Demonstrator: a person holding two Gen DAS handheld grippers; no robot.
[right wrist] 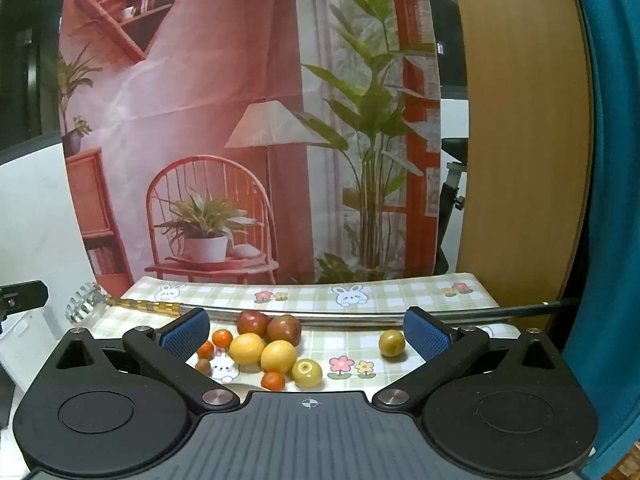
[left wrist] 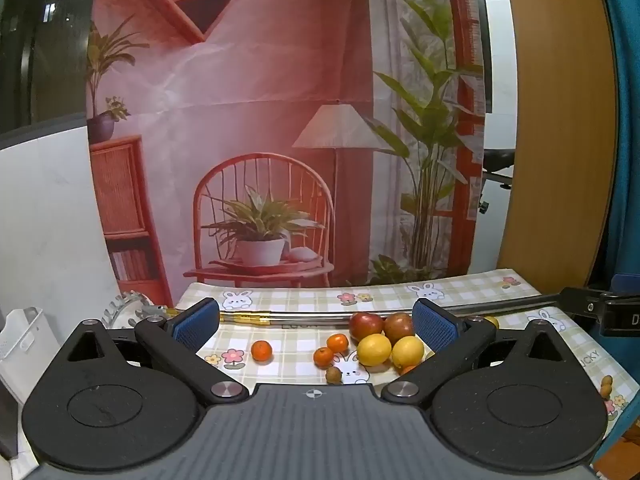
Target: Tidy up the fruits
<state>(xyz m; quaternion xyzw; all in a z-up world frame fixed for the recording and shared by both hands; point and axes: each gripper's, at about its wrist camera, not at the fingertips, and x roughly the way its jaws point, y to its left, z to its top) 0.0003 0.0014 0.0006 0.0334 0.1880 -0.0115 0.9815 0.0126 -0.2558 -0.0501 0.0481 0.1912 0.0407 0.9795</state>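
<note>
Table: we see a checked cloth (right wrist: 400,300) with rabbits and flowers over it, the fruit lying loose in front of a printed backdrop.
Rod: a long metal rod (right wrist: 344,316) runs left to right across the cloth just behind the fruit; we judge it a thing to steer clear of.
Left tongs (left wrist: 316,326): spread wide and holding nothing, as far as we can see.
Right tongs (right wrist: 306,334): likewise wide apart and empty.
Key relation: the main cluster lies ahead and to the right of our left tongs, ahead and to the left of our right ones, so it sits between the two; we judge the right a little nearer.
Red fruits (right wrist: 268,326): two, dark and round, touching, just in front of the rod.
Lemons (right wrist: 262,352): two, bright yellow, side by side, touching the red pair; round enough that no long axis matters.
Green fruits (right wrist: 307,373): one by the lemons, another (right wrist: 392,343) apart to the right, close to our right tongs.
Small oranges (left wrist: 330,349): a few beside the lemons, one (left wrist: 261,350) alone to the left.
Brown fruit (left wrist: 333,374): smallest, nearest us.
</note>
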